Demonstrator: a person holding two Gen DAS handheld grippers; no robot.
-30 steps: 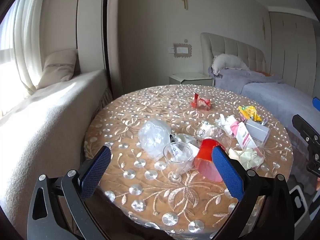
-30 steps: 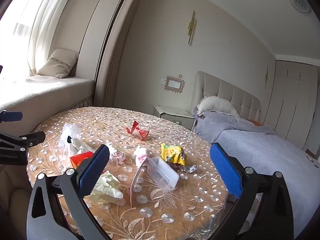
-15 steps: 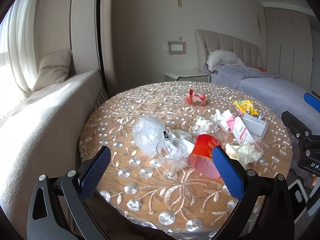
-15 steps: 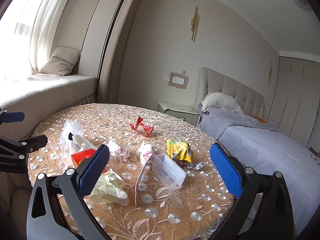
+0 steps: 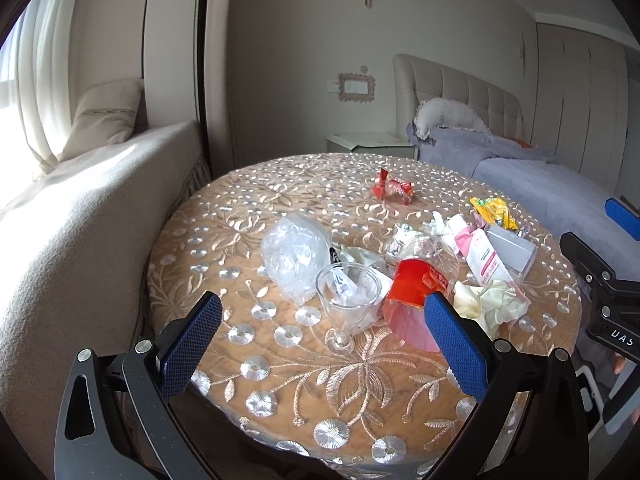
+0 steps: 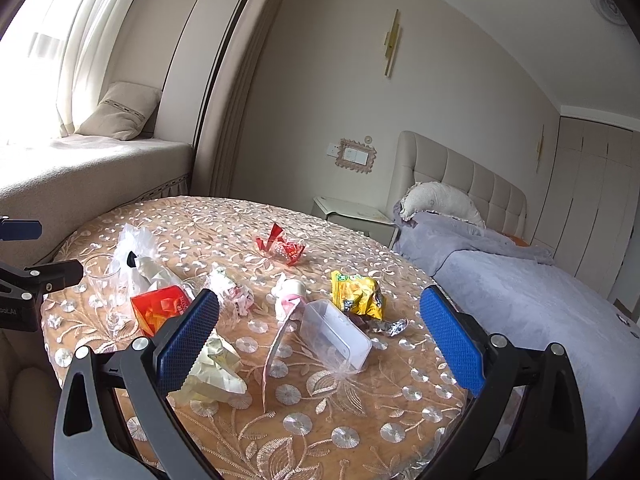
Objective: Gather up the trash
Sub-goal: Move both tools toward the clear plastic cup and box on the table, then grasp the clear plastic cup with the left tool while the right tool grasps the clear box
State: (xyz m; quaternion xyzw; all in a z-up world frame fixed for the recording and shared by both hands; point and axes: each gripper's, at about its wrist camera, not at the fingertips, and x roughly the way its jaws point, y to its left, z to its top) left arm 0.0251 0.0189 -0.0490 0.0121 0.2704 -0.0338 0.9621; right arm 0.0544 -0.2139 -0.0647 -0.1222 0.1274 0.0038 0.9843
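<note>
You're holding both grippers wide apart with nothing between the pads. Your left gripper [image 5: 320,344] is hovering over the near edge of the round table [image 5: 360,408], and your right gripper [image 6: 320,340] is hanging over its bed-side edge.

Nearest your left one, a strip of bare embroidered cloth is sitting in front of the glass [image 5: 346,300], which is standing upright with a scrap of paper inside. Just right of it, the red cup [image 5: 412,304] is lying tipped over, partly behind your right pad. Behind the glass, a clear bag [image 5: 294,256] is bunching up, touching it or nearly so.

From the right wrist view, crumpled cream paper [image 6: 216,368] is sitting closest, beside your left pad. The clear box [image 6: 336,338] is lying tilted in the middle, with a pink-and-white pack [image 6: 286,304] against its left end. The yellow wrapper [image 6: 356,294] and a foil scrap [image 6: 388,326] are sitting just past the box.

Farther on, the red wrapper [image 6: 282,246] is lying alone, well apart from the rest, with open cloth all around it.

Beyond the table, a cushioned window seat [image 5: 80,208] is running along the left, close to the rim. A nightstand [image 6: 356,216] is standing against the back wall, and the bed [image 6: 520,280] is filling the right side, near the table edge.
</note>
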